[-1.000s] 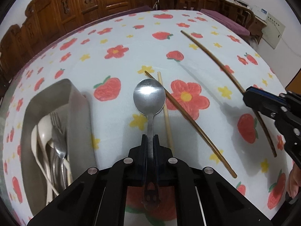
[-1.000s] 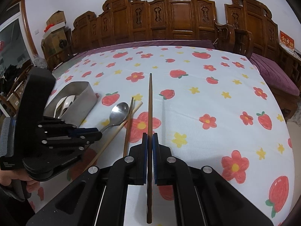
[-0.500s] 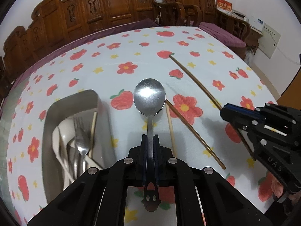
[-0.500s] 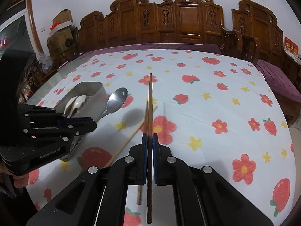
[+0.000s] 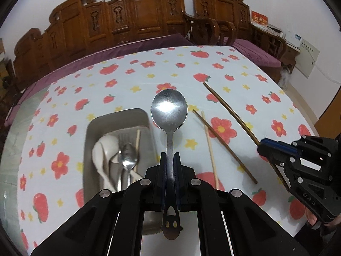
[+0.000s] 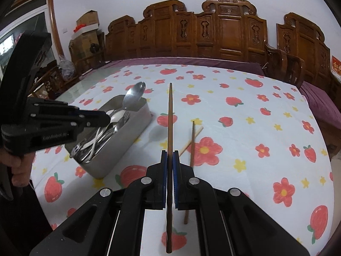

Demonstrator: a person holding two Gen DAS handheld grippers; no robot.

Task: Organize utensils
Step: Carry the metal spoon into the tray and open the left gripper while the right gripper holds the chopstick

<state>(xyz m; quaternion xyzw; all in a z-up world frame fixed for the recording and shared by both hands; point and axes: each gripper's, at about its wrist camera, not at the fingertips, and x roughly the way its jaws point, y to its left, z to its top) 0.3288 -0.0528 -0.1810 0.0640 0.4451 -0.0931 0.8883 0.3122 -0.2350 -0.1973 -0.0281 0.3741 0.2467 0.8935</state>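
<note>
My left gripper is shut on the handle of a steel spoon and holds it in the air above the right wall of the steel tray. The tray holds white spoons, steel spoons, a fork and a light chopstick. In the right wrist view the spoon hangs over the tray. My right gripper is shut on a dark brown chopstick, held above the table and pointing away. A second dark chopstick and a light chopstick lie crossed on the cloth.
The table wears a white cloth with strawberries and flowers. Carved wooden chairs and a purple bench stand behind it. The table's right edge drops off near a wall.
My left gripper has lifted the spoon off the cloth and carried it left, over the tray. My right gripper has risen with the dark chopstick.
</note>
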